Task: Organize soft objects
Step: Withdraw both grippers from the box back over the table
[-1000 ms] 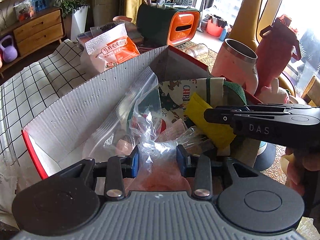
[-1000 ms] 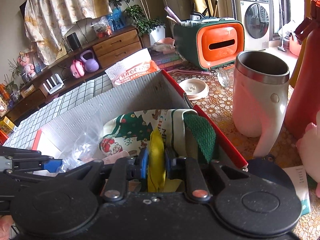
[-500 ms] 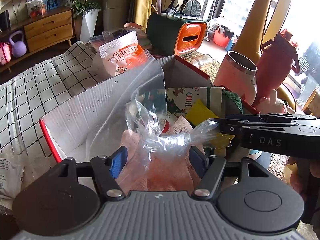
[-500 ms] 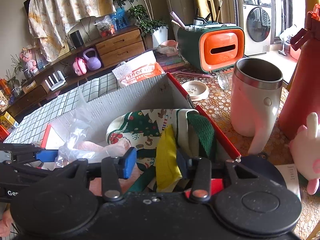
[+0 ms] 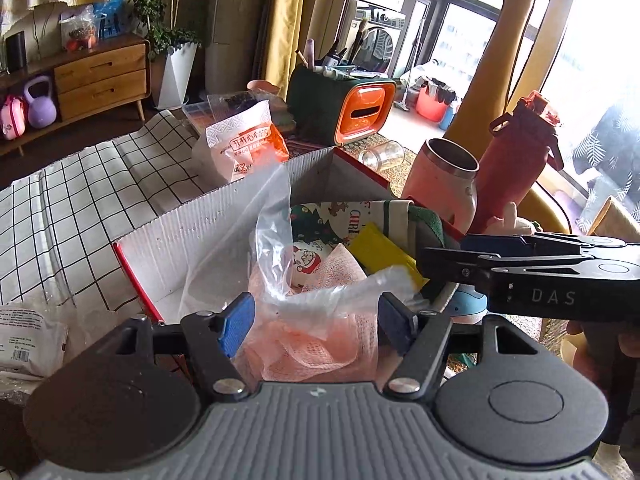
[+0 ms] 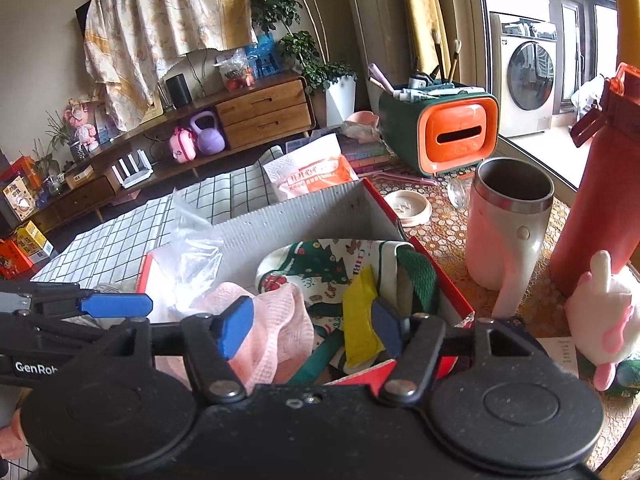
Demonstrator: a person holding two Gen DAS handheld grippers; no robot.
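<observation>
Holding one box [image 6: 320,208], four soft items

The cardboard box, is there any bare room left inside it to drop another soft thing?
Inside the cardboard box, bare floor shows only at the left end, between the white wall and the plastic bag. The right end is crowded: Christmas tote, yellow cloth, pink waffle cloth.

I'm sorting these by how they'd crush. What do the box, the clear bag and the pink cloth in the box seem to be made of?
Box: looks like corrugated plastic or card, matte white with fine ribs and a red outer face.
Clear bag: thin glossy plastic film, see-through and crinkled.
Pink cloth: soft woven fabric, probably cotton; a waffle-like grid texture shows, and it lies in folds.
</observation>
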